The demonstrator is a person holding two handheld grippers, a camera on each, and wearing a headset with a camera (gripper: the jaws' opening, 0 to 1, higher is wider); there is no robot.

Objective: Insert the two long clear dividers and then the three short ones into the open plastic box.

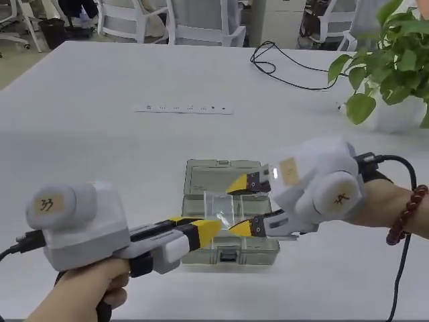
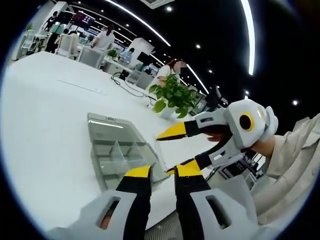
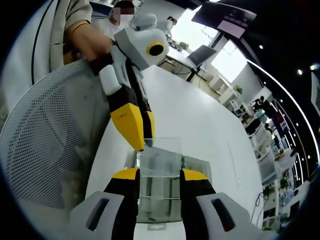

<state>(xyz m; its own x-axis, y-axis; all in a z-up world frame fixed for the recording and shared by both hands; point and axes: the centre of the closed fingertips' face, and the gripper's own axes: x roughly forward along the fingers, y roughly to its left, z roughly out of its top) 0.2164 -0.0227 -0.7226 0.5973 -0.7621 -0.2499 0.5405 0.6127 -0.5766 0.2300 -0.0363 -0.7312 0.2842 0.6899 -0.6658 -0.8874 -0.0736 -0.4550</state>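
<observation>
One clear divider (image 3: pixel 160 154) clamped in right gripper (image 3: pixel 160 173), left gripper (image 2: pixel 162 171) state unclear, one box (image 1: pixel 258 249)

A wide white table (image 1: pixel 100 168) holds a black cable (image 1: pixel 281 67) and a potted plant (image 1: pixel 395 60), with white chairs (image 1: pixel 201 20) behind and strip lights (image 2: pixel 247 30) on a dark ceiling.
</observation>
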